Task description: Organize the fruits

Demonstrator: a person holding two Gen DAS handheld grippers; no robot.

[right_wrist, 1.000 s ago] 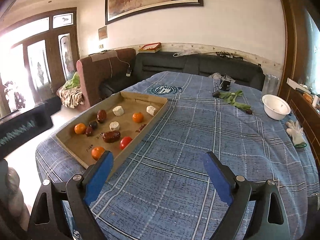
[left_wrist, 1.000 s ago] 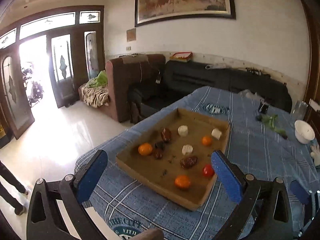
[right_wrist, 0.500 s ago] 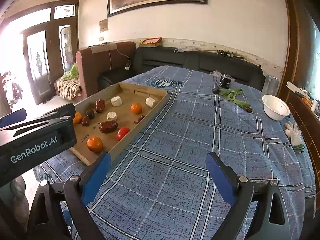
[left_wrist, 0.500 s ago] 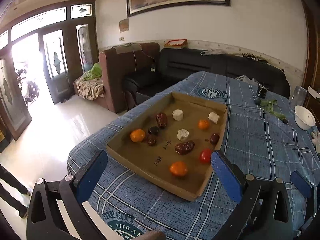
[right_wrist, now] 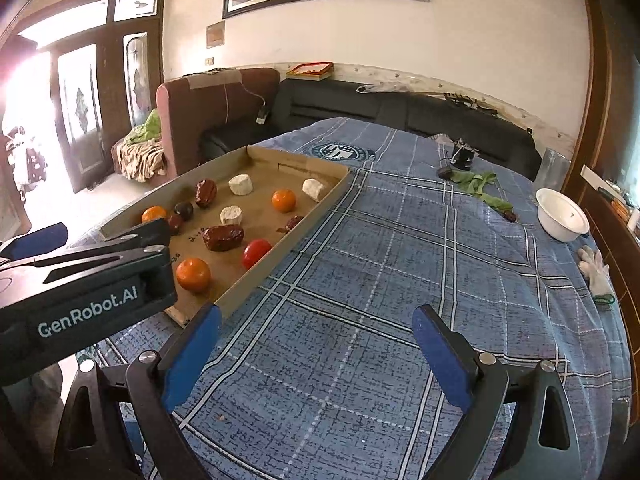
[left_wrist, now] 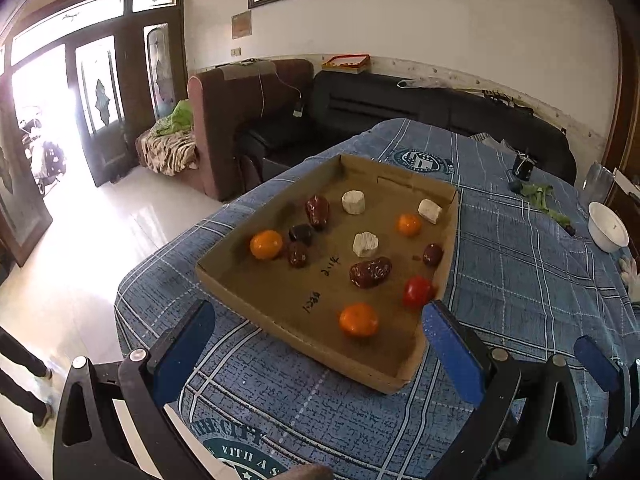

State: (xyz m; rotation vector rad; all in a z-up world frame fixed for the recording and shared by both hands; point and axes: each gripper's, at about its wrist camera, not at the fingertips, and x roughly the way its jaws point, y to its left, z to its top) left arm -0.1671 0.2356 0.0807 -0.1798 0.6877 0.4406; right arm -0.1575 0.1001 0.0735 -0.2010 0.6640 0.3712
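A shallow cardboard tray lies on the blue plaid tablecloth. In it lie three oranges, one nearest me, a red tomato, several dark red dates, the largest one, and three white chunks, the middle one. My left gripper is open and empty, just in front of the tray's near edge. My right gripper is open and empty over bare cloth to the right of the tray. The left gripper's body shows in the right wrist view.
A white bowl, green leaves, a small dark object and a white glove lie on the table's far right. Sofas stand behind the table. The table's left edge drops to a tiled floor.
Both grippers have moved forward towards the tray, which now looks larger. The left gripper's body has come further into the right wrist view. Both stay open and empty.
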